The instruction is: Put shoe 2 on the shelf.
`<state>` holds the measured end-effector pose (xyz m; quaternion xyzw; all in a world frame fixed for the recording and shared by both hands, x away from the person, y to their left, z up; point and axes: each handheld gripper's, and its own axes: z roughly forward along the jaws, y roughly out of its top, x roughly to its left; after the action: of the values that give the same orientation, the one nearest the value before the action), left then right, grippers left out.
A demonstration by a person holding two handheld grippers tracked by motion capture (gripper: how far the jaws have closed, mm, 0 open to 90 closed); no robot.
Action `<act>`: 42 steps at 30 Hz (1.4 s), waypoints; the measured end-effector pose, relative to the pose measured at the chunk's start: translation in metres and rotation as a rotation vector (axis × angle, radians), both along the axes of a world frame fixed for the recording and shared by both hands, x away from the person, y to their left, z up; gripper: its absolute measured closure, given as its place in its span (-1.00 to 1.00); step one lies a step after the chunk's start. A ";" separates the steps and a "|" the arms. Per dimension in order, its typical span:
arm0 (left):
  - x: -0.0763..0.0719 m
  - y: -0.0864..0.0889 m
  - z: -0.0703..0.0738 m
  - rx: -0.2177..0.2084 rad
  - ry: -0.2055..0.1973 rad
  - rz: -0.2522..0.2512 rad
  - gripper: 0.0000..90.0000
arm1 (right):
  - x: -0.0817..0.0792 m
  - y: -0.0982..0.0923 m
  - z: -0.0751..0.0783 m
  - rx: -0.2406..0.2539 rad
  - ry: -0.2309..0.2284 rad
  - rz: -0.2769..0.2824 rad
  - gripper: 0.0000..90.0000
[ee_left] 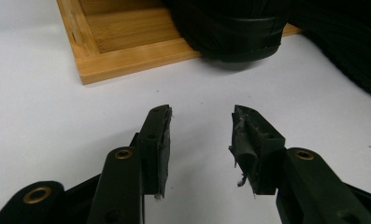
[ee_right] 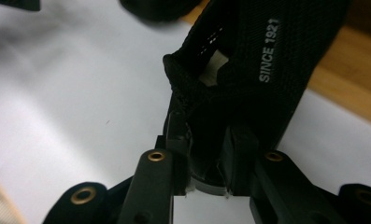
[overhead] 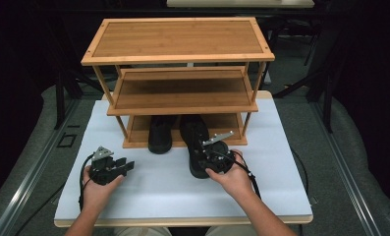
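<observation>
Two black shoes lie at the foot of a bamboo three-tier rack (overhead: 178, 58). One shoe (overhead: 159, 133) rests on the bottom shelf with its heel over the front edge. The other shoe (overhead: 194, 140) lies half on that shelf and half on the white tabletop (overhead: 158, 191). My right gripper (overhead: 203, 155) is shut on this shoe's heel collar; in the right gripper view the jaws pinch the black fabric (ee_right: 267, 56) at the gripper (ee_right: 205, 137). My left gripper (overhead: 128, 166) stands open over the tabletop, left of the shoes, with nothing between its fingers (ee_left: 202, 114).
The rack's middle shelf (overhead: 180, 93) and top shelf (overhead: 178, 37) are bare. In the left gripper view the rack's bottom frame (ee_left: 127, 56) and the shelved shoe's heel (ee_left: 234, 32) lie just ahead. Dark floor and metal rails surround the table.
</observation>
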<state>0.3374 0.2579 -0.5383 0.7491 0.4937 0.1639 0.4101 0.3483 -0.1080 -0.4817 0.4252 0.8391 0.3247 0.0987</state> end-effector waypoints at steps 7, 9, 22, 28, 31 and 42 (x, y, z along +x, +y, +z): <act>0.005 -0.006 0.002 -0.003 -0.002 -0.005 0.27 | 0.026 0.008 0.007 0.015 -0.030 -0.033 0.71; 0.007 -0.008 0.003 -0.003 -0.002 -0.010 0.27 | 0.032 0.016 0.006 -0.018 -0.046 -0.059 0.71; 0.020 -0.023 0.003 0.020 0.003 -0.031 0.28 | 0.067 0.038 0.001 0.032 -0.076 -0.109 0.71; 0.028 -0.032 0.006 0.003 -0.012 -0.035 0.29 | 0.076 0.043 -0.003 0.093 -0.066 -0.118 0.69; 0.031 -0.037 0.003 -0.010 -0.006 -0.033 0.29 | 0.076 0.046 -0.004 0.090 -0.074 -0.120 0.67; 0.040 -0.053 -0.005 -0.023 0.002 -0.040 0.31 | 0.058 0.038 -0.003 0.110 -0.082 -0.084 0.38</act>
<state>0.3778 0.2053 -0.5432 0.7541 0.4810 0.1491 0.4215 0.4065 -0.0699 -0.4850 0.4513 0.7966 0.3829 0.1232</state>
